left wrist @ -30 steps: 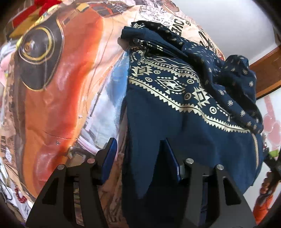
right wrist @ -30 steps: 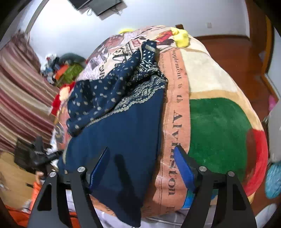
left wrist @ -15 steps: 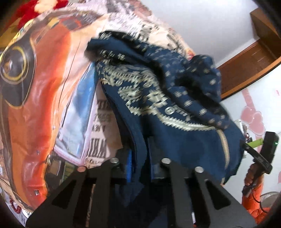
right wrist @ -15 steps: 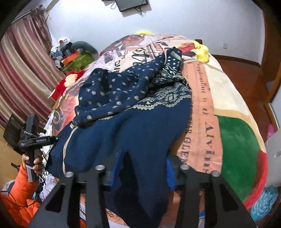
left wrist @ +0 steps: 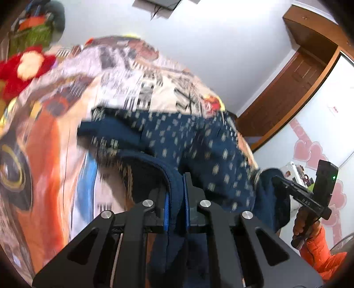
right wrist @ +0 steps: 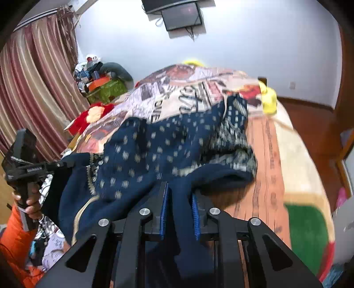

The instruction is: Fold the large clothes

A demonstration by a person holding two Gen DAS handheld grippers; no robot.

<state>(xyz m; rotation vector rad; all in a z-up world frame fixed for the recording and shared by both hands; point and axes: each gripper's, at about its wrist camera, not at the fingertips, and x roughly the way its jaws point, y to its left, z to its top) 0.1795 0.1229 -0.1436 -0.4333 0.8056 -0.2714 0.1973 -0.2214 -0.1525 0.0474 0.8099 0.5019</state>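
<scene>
- a second ago both of my grippers stood wide over the near hem of the navy garment (right wrist: 154,150), which lay flat on the bed (right wrist: 294,155); now each has cloth between its pads
- left gripper (left wrist: 176,199): jaws narrow and closing the last little way, a thick rolled edge of navy cloth pinched between the blue pads
- right gripper (right wrist: 179,210): jaws closing too, a wider fold of the same cloth pressed between its pads
- the near edge of the garment now hangs from my two grippers, off the blanket (left wrist: 44,168); the far part with the pale dots and the patterned band is bunched on the bed
- both views are smeared, and far more wall and ceiling shows than a second ago, so i read the grippers as rising with the hem
- my judgement: the grab is done and the fold proper is starting; the lifted edge wants carrying over the rest of the garment
- risk as i see it: the far part is crumpled, so the fold may land uneven
- counts: one garment, two grippers, one bed with one printed blanket, one wall screen (right wrist: 181,13), one curtain (right wrist: 37,88), one red soft toy (left wrist: 24,68), one yellow thing (right wrist: 268,99) at the far end of the bed, one person's hand (right wrist: 28,201) in an orange sleeve (right wrist: 15,234) on the left gripper's handle
</scene>
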